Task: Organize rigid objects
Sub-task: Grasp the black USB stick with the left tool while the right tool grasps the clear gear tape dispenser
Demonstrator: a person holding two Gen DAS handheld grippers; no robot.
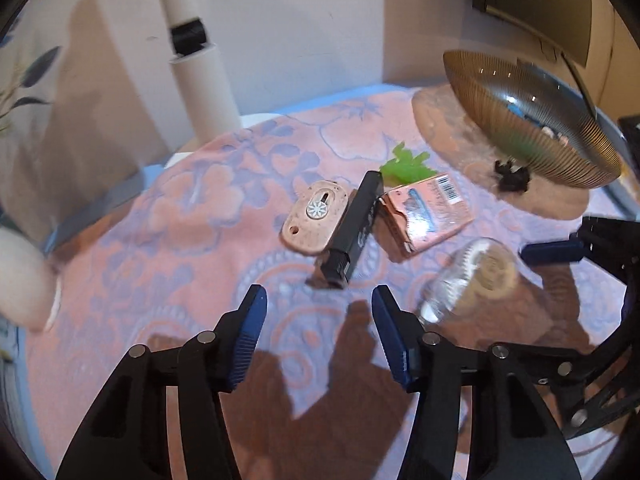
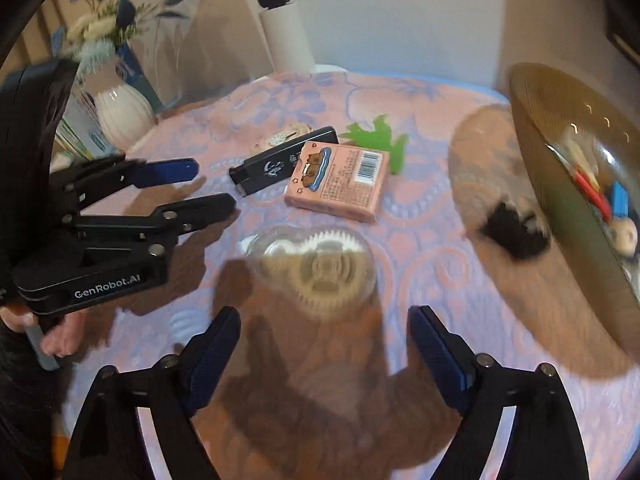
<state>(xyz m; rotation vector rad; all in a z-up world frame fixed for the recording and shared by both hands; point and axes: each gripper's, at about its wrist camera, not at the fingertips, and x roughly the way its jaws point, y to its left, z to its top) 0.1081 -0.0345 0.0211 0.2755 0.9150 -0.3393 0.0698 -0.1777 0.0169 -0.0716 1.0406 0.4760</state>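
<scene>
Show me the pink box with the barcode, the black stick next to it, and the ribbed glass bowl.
pink box [image 2: 338, 182], right wrist view, middle of its printed face
black stick [image 2: 282, 162], right wrist view, mid-length
ribbed glass bowl [image 1: 516, 120], left wrist view, outer ribbed wall

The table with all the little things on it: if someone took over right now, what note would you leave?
Left hand-held gripper: open, empty.
Right hand-held gripper: open, empty, nearest the clear gear case.
On the cloth: black stick, pink box, tan tag, green leaf, small black piece.
Done: some things already in the ribbed bowl.
Left: the rest.
</scene>
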